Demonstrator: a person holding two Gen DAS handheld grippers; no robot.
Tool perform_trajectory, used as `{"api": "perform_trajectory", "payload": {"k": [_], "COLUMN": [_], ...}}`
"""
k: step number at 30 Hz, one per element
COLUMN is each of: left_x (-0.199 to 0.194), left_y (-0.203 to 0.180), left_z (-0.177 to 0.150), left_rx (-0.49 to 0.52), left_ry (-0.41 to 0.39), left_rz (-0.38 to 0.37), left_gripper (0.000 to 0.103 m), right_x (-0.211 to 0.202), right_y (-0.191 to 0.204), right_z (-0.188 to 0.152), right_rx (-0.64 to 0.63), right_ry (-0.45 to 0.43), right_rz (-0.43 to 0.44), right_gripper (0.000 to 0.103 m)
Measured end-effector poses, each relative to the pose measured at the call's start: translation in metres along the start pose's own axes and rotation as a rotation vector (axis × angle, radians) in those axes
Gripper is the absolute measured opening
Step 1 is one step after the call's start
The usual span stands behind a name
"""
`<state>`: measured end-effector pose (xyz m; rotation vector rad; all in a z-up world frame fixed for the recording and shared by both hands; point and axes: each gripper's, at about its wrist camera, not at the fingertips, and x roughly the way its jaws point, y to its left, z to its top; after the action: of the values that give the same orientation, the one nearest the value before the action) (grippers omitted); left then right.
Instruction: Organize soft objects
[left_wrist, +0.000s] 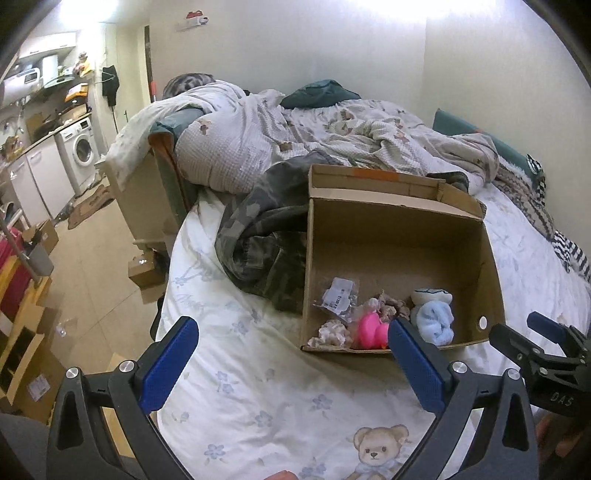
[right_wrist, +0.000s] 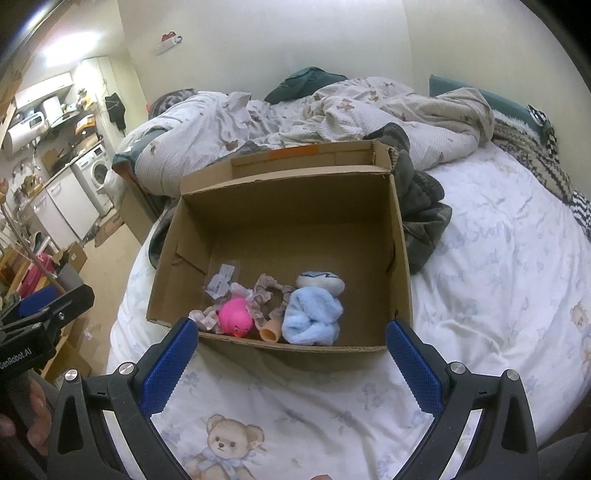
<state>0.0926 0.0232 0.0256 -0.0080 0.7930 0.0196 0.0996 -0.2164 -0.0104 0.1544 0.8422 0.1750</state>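
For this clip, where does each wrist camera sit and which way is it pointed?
Left wrist: on the left gripper, looking across the bed at the cardboard box from its left; own open blue fingers, plus the right gripper at the right edge.
Right wrist: on the right gripper, facing squarely into the box; own open fingers, left gripper at the left edge.
Shared: box, pink duck toy, blue cloth, bear-print sheet.

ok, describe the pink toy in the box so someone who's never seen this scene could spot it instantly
Find the open cardboard box sitting on the bed's white floral sheet. Its contents are bunched along the near wall, and the pink rubber duck lies toward the left of that cluster, between frilly scrunchies and left of a light blue fuzzy cloth. It is the only bright, glossy pink item, with an orange beak.
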Motion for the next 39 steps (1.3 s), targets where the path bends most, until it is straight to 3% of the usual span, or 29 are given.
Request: {"api": "perform_trajectory", "payload": {"k": [39], "left_x": [0.0068], "left_y": [-0.0087], "left_z": [-0.0067], "left_rx": [0.019], "left_ry": [0.024], "left_rz": [-0.024], "left_gripper": [0.102], "right_x": [0.0014], "right_y": [-0.0024], "right_z": [0.0014], "right_rx": [0.009], "right_ry": [-0.007], "right_rz": [-0.003], "right_gripper": [0.103]}}
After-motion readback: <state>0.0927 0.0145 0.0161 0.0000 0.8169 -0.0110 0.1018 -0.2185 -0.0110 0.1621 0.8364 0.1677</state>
